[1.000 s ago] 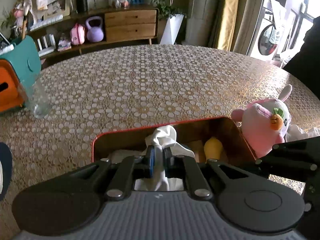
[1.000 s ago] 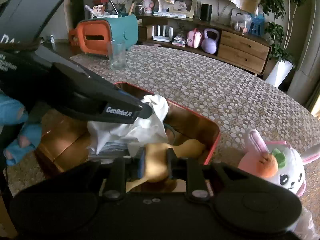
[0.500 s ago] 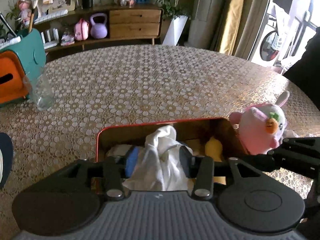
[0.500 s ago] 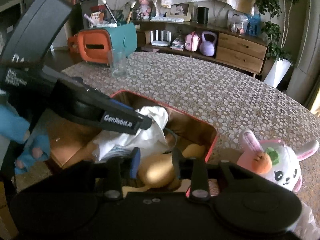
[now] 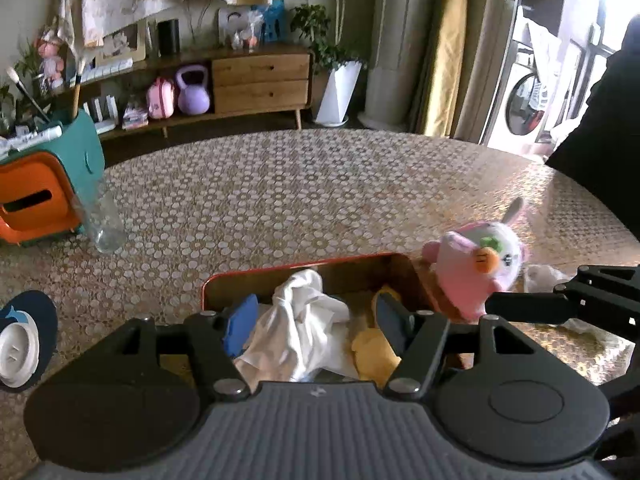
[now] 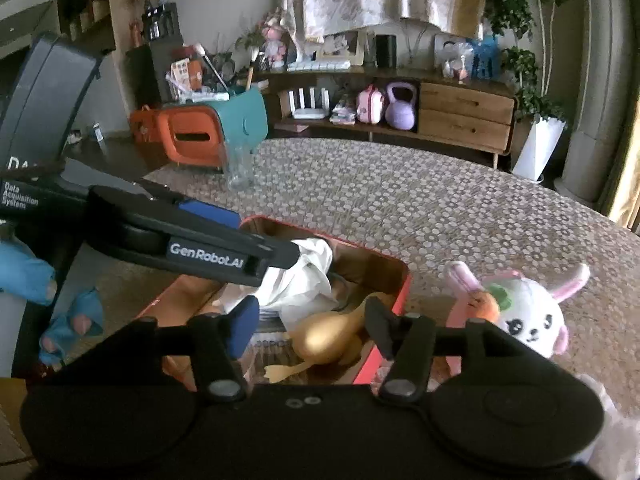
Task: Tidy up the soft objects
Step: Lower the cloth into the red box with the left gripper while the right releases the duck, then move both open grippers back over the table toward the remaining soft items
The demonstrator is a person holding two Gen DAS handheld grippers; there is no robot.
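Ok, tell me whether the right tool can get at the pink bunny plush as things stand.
Probably yes. The right tool is open and holds nothing, its jaws having just been opening; the bunny plush sits uncovered on the table just outside the red box, with nothing between.

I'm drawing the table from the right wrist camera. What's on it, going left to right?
Orange and teal box → clear glass → white cloth in the red tray → yellow duck toy → bunny plush.

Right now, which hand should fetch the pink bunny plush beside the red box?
Right, probably. The bunny plush sits just outside the red box, close beside the open right tool. The left tool hangs over the white cloth, farther off.
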